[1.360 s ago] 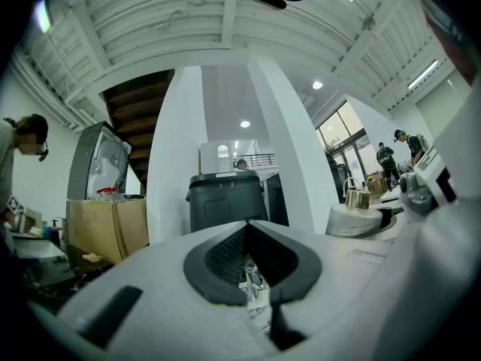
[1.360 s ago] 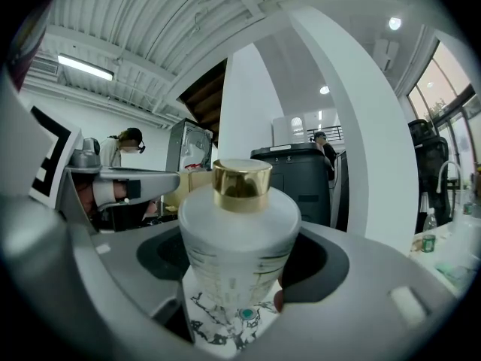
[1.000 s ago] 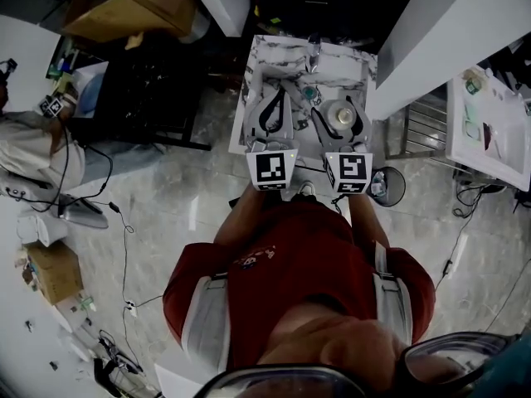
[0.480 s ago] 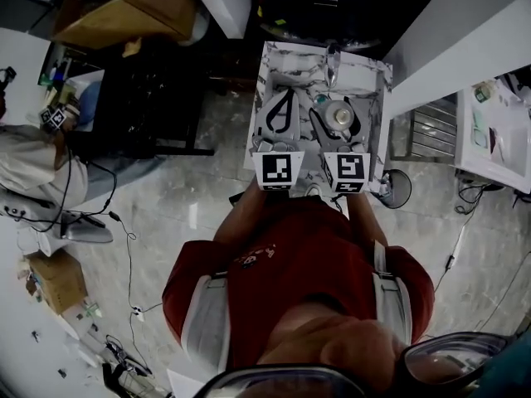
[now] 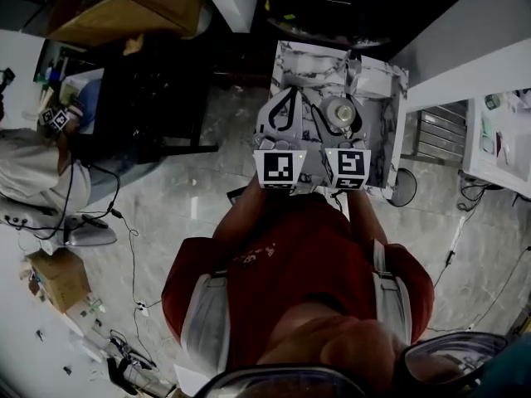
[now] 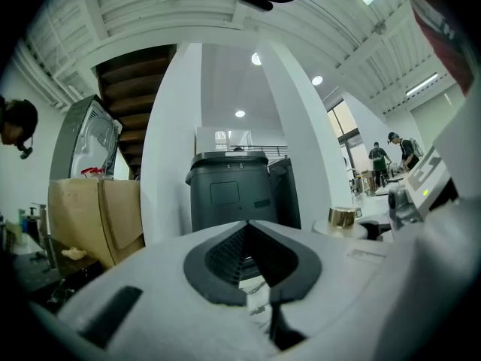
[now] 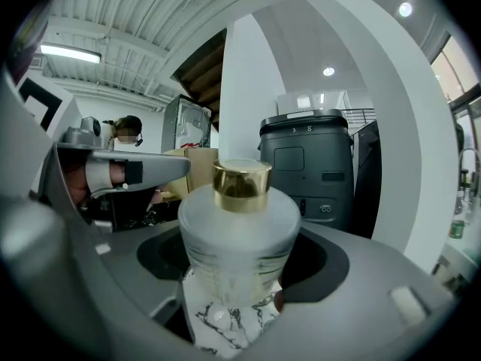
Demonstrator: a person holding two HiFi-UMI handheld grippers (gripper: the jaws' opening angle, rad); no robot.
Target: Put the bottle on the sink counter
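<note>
A frosted glass bottle [image 7: 239, 239] with a gold cap [image 7: 240, 185] stands upright between the jaws of my right gripper [image 7: 240, 265], which is shut on its body. In the head view the bottle [image 5: 338, 116] and right gripper [image 5: 340, 102] hang over the white marble sink counter [image 5: 377, 114]. Veined marble [image 7: 225, 322] shows just under the bottle; I cannot tell if it touches. My left gripper [image 5: 289, 92] is beside it on the left over the same counter, jaws shut with nothing in them; its tips [image 6: 248, 226] meet.
A dark grey bin [image 6: 229, 190] and a white pillar [image 6: 173, 141] stand beyond the counter. Cardboard boxes [image 5: 141, 7] lie at the upper left. A person [image 5: 33, 156] sits at the far left among floor cables. A white table [image 5: 498, 139] is at the right.
Both grippers have moved further in over the marble counter, which now sits right and lower in the head view. The right gripper still holds the bottle.
</note>
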